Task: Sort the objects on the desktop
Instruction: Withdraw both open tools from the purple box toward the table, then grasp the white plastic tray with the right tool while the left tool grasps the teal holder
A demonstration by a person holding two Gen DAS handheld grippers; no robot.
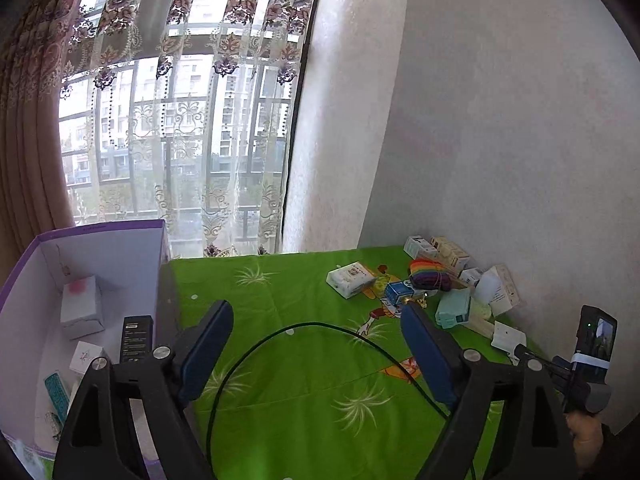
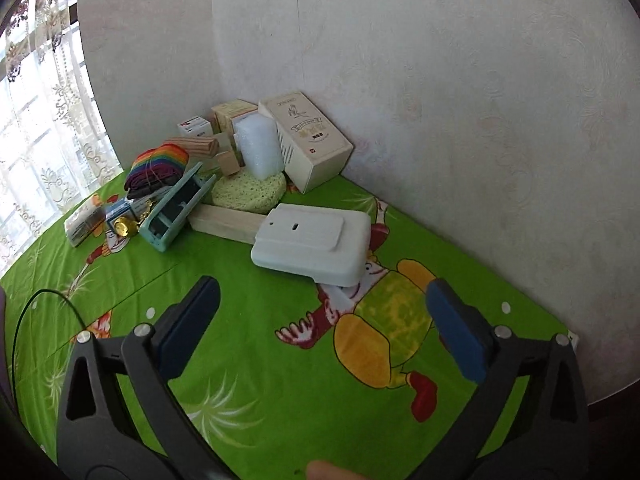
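Left gripper (image 1: 316, 320): hanging wide apart, empty, over green cartoon-print tablecloth (image 1: 280, 360).
Right gripper (image 2: 320, 304): gaping wide, empty, facing white rounded plastic case (image 2: 312, 244).
Clutter: sitting heaped in wall corner.
Purple-edged cardboard box (image 1: 100, 232): holding small cartons, table's left.

Your left gripper (image 1: 316, 328) and right gripper (image 2: 322, 312) match: black plastic frames with triangular cutouts, dark blue pads on the fingers (image 2: 188, 328), silver screws at the pivots. A thin black cable (image 1: 280, 336) loops off the left one (the right gripper carries a small screen).
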